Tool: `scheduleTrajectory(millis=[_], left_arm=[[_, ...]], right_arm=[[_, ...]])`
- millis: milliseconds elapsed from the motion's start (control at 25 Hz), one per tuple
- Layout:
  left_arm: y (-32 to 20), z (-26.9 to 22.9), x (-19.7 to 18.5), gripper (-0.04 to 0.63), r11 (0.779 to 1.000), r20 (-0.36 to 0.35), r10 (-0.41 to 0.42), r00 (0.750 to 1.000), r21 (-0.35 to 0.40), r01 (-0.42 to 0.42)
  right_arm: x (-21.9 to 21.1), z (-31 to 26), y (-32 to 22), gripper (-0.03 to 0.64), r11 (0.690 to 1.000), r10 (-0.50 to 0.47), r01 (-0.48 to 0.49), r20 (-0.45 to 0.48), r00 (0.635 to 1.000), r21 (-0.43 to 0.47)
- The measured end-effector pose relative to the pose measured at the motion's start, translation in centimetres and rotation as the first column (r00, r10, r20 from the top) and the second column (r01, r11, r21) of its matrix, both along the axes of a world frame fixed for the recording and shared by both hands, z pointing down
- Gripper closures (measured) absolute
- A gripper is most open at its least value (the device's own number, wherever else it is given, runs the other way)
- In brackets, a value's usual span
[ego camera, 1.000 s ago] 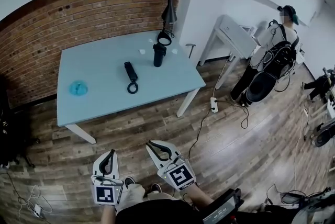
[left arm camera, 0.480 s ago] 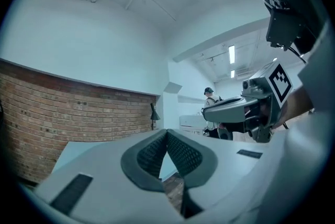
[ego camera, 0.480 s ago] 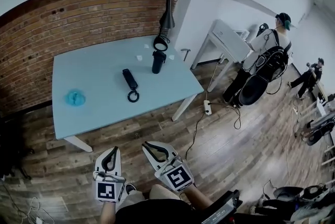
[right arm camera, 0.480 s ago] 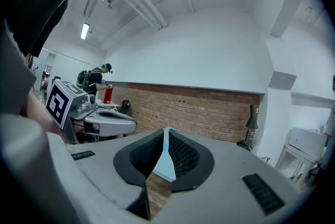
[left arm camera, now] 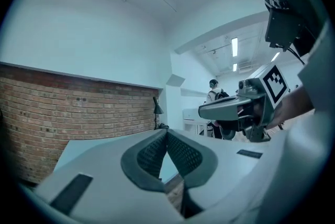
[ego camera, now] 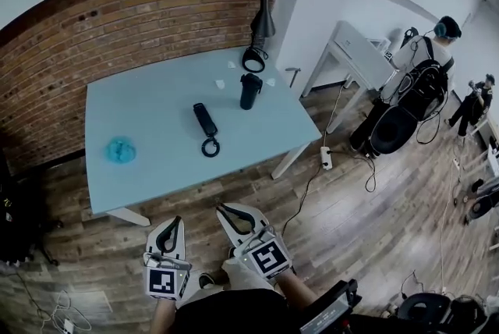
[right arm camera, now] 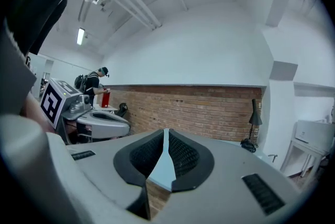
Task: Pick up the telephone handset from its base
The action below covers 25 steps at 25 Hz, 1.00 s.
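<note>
Both grippers hang low over the wood floor, short of the table. The left gripper [ego camera: 174,222] and right gripper [ego camera: 224,208] each have their jaws pressed together on nothing. Arriving like that is the first risk, since closed jaws would likely shove the phone rather than straddle it. The table [ego camera: 148,184] edge lies between, and a low approach could knock it. The coiled cord [ego camera: 210,147] sits nearest, touching the black phone [ego camera: 206,119] mid-table. Handset and base are too small to tell apart. A snagged cord could drag the base along. A dark cup [ego camera: 250,90] stands near on the right, and a wide swing could tip it. A blue lump [ego camera: 120,150] lies well left, and the lamp [ego camera: 260,28] stands at the far edge. Nothing blocks the phone.
</note>
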<state>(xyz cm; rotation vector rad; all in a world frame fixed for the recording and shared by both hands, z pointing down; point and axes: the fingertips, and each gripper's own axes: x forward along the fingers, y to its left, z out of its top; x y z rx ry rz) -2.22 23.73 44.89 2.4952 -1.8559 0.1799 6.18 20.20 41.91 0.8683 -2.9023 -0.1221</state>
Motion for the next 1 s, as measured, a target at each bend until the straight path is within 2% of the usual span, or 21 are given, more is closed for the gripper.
scheduleTrajectory(millis=[200, 360, 520, 760, 1000], left_arm=[[-4.2, -0.3, 1.6, 0.595, 0.999, 0.030, 0.002, 1.000, -0.053, 0.000], [-7.0, -1.0, 2.8, 0.595, 0.999, 0.033, -0.026, 0.999, -0.040, 0.027], [-8.7, -0.4, 4.0, 0.595, 0.998, 0.045, -0.027, 0.999, -0.059, 0.029], [-10.5, 0.0, 0.7, 0.595, 0.994, 0.032, -0.078, 0.996, -0.075, 0.080], [-12.3, 1.1, -2.6, 0.595, 0.999, -0.002, -0.018, 1.000, -0.026, 0.018]], right_arm=[[1.0, 0.1, -4.8, 0.589, 0.999, -0.024, 0.025, 0.029, 0.999, -0.029], [1.4, 0.3, -8.2, 0.589, 0.997, -0.059, 0.061, 0.046, 0.997, -0.051], [2.2, 0.7, -10.5, 0.589, 0.993, -0.053, 0.060, 0.065, 0.997, -0.104], [-0.8, 1.1, -13.4, 0.590, 0.992, -0.095, 0.097, 0.037, 0.995, -0.082], [-4.3, 1.6, -14.9, 0.590, 0.994, -0.054, 0.055, 0.018, 0.998, -0.099]])
